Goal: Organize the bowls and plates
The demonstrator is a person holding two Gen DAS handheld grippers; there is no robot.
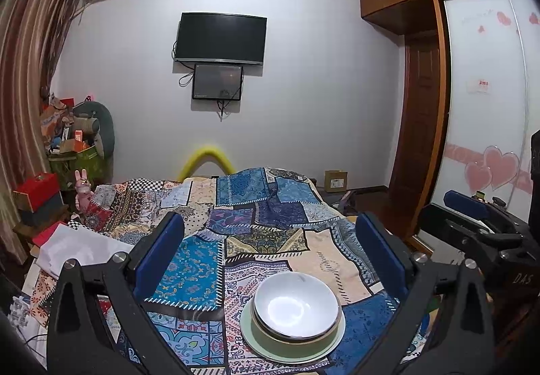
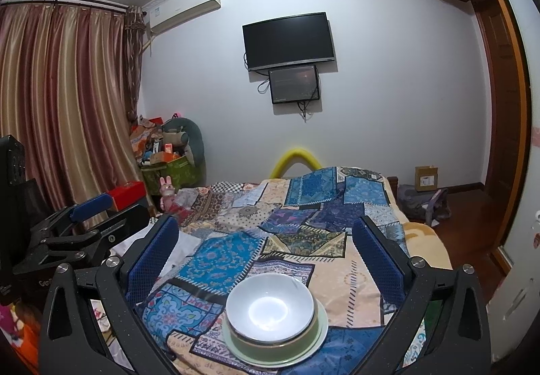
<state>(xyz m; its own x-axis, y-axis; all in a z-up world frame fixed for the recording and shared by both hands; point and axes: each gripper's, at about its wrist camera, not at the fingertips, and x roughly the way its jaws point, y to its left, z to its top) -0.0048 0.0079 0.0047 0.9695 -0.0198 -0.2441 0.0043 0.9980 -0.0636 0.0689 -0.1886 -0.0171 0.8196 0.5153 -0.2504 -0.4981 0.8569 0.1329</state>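
A white bowl sits nested in a green bowl, which stands on a pale green plate, all on the patchwork bedspread. My left gripper is open and empty, above and behind the stack. The same white bowl, green bowl and plate show in the right wrist view. My right gripper is open and empty, also held above the stack. The right gripper also shows at the right of the left wrist view, and the left gripper at the left of the right wrist view.
White folded cloth lies at the bed's left edge. Red boxes and a cluttered green bin stand at the left by the curtain. A wardrobe and a door are at the right. A TV hangs on the far wall.
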